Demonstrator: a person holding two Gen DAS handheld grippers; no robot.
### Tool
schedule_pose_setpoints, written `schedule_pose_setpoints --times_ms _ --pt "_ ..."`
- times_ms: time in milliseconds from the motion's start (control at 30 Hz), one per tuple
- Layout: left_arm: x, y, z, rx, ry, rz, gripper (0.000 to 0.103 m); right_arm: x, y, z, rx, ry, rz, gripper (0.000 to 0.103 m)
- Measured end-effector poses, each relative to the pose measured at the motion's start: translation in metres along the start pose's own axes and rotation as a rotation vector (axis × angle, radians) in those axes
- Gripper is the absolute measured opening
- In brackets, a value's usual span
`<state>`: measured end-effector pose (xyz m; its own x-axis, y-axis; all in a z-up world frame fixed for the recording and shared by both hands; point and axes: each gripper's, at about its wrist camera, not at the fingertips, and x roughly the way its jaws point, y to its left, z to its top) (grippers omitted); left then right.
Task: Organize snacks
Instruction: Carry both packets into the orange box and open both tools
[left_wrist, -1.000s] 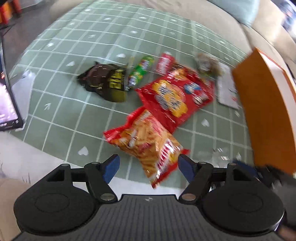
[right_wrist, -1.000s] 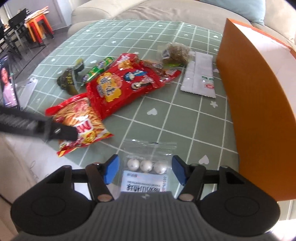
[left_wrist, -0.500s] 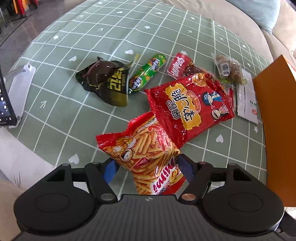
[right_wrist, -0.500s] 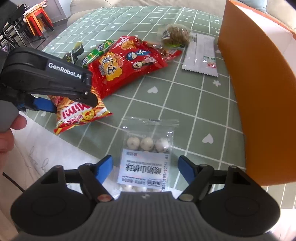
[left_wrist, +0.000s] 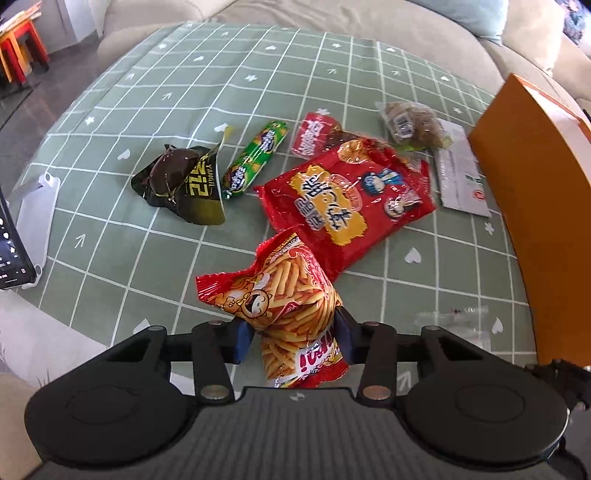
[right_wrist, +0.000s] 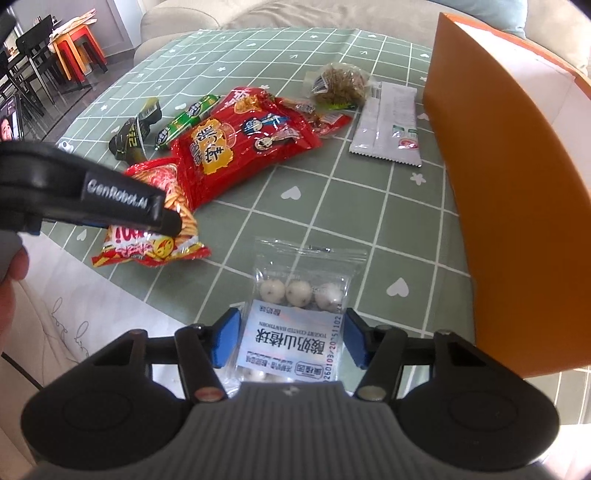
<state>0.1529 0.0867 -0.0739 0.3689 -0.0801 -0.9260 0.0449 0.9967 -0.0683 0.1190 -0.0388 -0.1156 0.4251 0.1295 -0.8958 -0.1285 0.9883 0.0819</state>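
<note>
A red bag of fries snack (left_wrist: 288, 295) is pinched between the blue pads of my left gripper (left_wrist: 293, 336). Its jaws are closing, and the bag is crumpled with its top raised off the green checked cloth (left_wrist: 147, 258). The right wrist view shows the same bag (right_wrist: 159, 247) under the left gripper's black body. My right gripper (right_wrist: 291, 341) points down over a clear bag of white coated balls (right_wrist: 295, 325) lying flat near the table's front edge. Its jaws are closing with the bag between them, but the pads are not pressing on it.
An open orange box (left_wrist: 535, 221) stands at the right. Behind the fries lie a large red bag (left_wrist: 347, 206), a green sausage stick (left_wrist: 255, 158), a dark packet (left_wrist: 184, 181), a small red packet (left_wrist: 314, 133), a brown snack (left_wrist: 413, 122) and a white sachet (left_wrist: 458, 173). A screen (left_wrist: 7, 251) sits at the left edge.
My left gripper moved in over the fries bag and its jaws came together on it, crumpling and raising it. The right gripper's jaws narrowed around the ball bag.
</note>
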Motion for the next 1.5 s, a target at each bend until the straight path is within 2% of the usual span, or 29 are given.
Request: schedule_pose_setpoints --times_ms 233,500,633,867,1000,1100,1167,1333,1500 --pt "-0.033 -0.019 -0.013 0.075 -0.080 0.020 0.048 -0.022 -0.005 0.002 -0.035 -0.080 -0.016 0.057" --pt "-0.069 -0.044 -0.008 0.162 -0.180 0.050 0.048 -0.063 -0.021 0.014 -0.075 -0.216 -0.046 0.056" --pt "-0.084 -0.062 0.002 0.200 -0.230 0.029 0.048 -0.087 -0.035 0.023 -0.101 -0.277 -0.057 0.056" --pt "-0.109 -0.107 0.026 0.272 -0.309 -0.069 0.048 -0.128 -0.076 0.045 -0.099 -0.343 -0.067 0.056" --pt "-0.117 -0.140 0.036 0.328 -0.326 -0.152 0.048 -0.143 -0.110 0.054 -0.073 -0.332 -0.092 0.056" --pt "-0.115 -0.164 0.045 0.361 -0.301 -0.237 0.048 -0.149 -0.134 0.057 -0.084 -0.316 -0.150 0.056" --pt "-0.109 -0.181 0.051 0.382 -0.276 -0.268 0.048 -0.149 -0.149 0.059 -0.089 -0.293 -0.180 0.056" --pt "-0.094 -0.221 0.061 0.441 -0.231 -0.297 0.047 -0.136 -0.183 0.059 -0.088 -0.218 -0.225 0.056" --pt "-0.074 -0.249 0.064 0.512 -0.196 -0.274 0.047 -0.113 -0.202 0.058 -0.119 -0.166 -0.239 0.056"
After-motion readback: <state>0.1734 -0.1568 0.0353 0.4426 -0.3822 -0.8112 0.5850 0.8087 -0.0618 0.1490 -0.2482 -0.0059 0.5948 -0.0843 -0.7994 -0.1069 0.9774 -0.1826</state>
